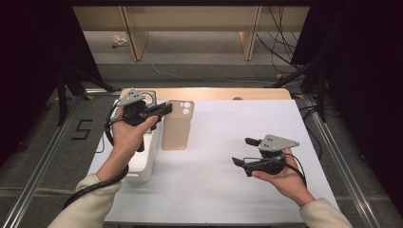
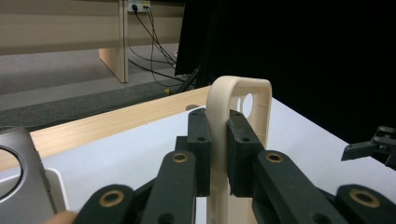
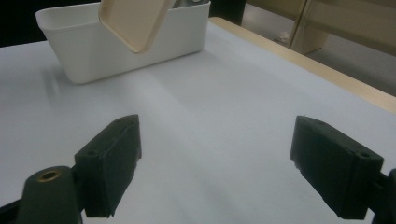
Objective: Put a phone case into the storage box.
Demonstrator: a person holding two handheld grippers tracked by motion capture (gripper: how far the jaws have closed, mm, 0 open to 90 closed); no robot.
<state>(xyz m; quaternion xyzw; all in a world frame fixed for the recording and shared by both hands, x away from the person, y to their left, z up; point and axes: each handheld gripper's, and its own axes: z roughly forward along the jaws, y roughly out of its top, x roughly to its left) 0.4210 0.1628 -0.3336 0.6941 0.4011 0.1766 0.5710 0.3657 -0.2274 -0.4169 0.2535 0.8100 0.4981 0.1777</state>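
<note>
The work surface is a table (image 1: pixel 223 156) covered with a white sheet, with a bare wooden strip along its far edge. At its left side stands a white bin (image 1: pixel 142 164), partly covered in the high view by the person's left forearm; in the right gripper view the bin (image 3: pixel 116 46) appears as a long, open-topped tub resting on the sheet. A grey metal item (image 2: pixel 18 168) sits at the bin's far end; what it is cannot be determined. The item being handled is a beige phone case (image 1: pixel 177 124) with camera cut-outs near its far end. It is raised off the table, just beside the bin on the side toward the table's middle, and it hangs in front of the bin in the right gripper view (image 3: pixel 133 21). The left gripper (image 1: pixel 161 110) is clamped on the phone case: in the left gripper view both pads press against one long edge of the case (image 2: pixel 243 93), which rises between the jaws. The right gripper (image 1: pixel 243 152) is well apart from the case, above the right half of the sheet, with its jaws spread wide and nothing between them. Judged status: the pick-up step is complete and the case is secure in a one-sided grip. The remaining steps, by estimate, are transfer and set-down, either into the bin or onto the open sheet; which of the two cannot be determined. The right gripper appears ready to assist.
</note>
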